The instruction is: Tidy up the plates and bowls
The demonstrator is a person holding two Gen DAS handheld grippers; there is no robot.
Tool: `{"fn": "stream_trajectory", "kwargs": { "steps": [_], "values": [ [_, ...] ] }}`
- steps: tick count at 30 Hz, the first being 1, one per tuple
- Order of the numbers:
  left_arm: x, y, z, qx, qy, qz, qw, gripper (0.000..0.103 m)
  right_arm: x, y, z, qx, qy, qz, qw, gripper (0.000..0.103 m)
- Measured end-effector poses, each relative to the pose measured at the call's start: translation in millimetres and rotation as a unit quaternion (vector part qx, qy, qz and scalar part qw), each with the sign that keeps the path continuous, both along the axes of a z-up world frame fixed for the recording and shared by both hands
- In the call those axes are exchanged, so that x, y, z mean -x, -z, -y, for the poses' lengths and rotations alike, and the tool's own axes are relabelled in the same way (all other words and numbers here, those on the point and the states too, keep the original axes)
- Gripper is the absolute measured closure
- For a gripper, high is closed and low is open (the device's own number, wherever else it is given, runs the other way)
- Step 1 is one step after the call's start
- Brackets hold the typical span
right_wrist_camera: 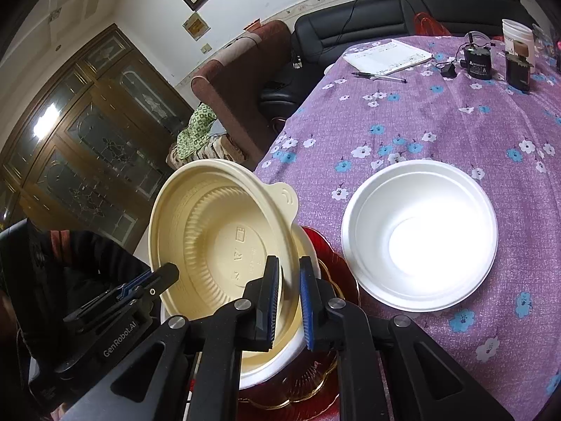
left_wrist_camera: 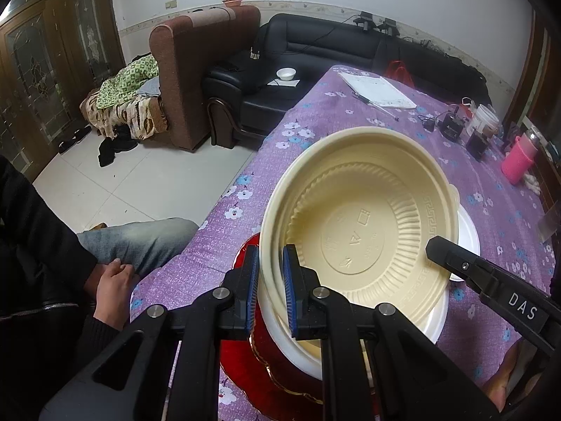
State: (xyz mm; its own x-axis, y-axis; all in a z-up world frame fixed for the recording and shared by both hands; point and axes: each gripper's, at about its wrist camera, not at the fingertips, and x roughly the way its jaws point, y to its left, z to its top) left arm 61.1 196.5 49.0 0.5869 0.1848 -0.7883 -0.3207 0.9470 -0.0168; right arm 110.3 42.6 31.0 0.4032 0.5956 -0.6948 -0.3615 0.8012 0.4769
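Both hand-held grippers are clamped on the rim of the cream bowl (left_wrist_camera: 361, 224): the left hand-held gripper (left_wrist_camera: 271, 280) pinches its near edge, the right hand-held gripper (right_wrist_camera: 289, 298) the opposite side. The bowl sits tilted in a white bowl on a red plate (right_wrist_camera: 315, 379) just under them. Another white bowl (right_wrist_camera: 420, 235) rests on the counter (right_wrist_camera: 438, 119) ahead-right of the right one.

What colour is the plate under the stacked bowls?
Dark red with a gold scalloped rim; the right wrist view shows it best.
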Motion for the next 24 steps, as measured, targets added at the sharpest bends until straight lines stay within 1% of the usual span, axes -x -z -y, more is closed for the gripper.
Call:
{"fn": "stream_trajectory", "kwargs": {
  "steps": [9,11,15,19,24],
  "values": [
    [2,-1,-1,0.001,0.003,0.003,1.0,0.09,2,-1,0,0.0,0.005,0.0,1.0,0.092],
    [3,-2,-1,-0.004,0.0,0.006,1.0,0.084,2,-1,0,0.0,0.006,0.0,1.0,0.092],
    [7,-7,-1,-0.017,-0.002,0.017,0.9997,0.079,2,0,0,0.003,0.009,0.0,1.0,0.092],
    [11,-11,-1,-0.038,-0.007,0.025,0.9989,0.068,0,1,1,0.003,0.01,-0.003,1.0,0.091],
    [15,-11,-6,-0.037,-0.014,0.03,0.9988,0.066,1,1,0,0.003,0.007,-0.002,1.0,0.09]
  ]
}}
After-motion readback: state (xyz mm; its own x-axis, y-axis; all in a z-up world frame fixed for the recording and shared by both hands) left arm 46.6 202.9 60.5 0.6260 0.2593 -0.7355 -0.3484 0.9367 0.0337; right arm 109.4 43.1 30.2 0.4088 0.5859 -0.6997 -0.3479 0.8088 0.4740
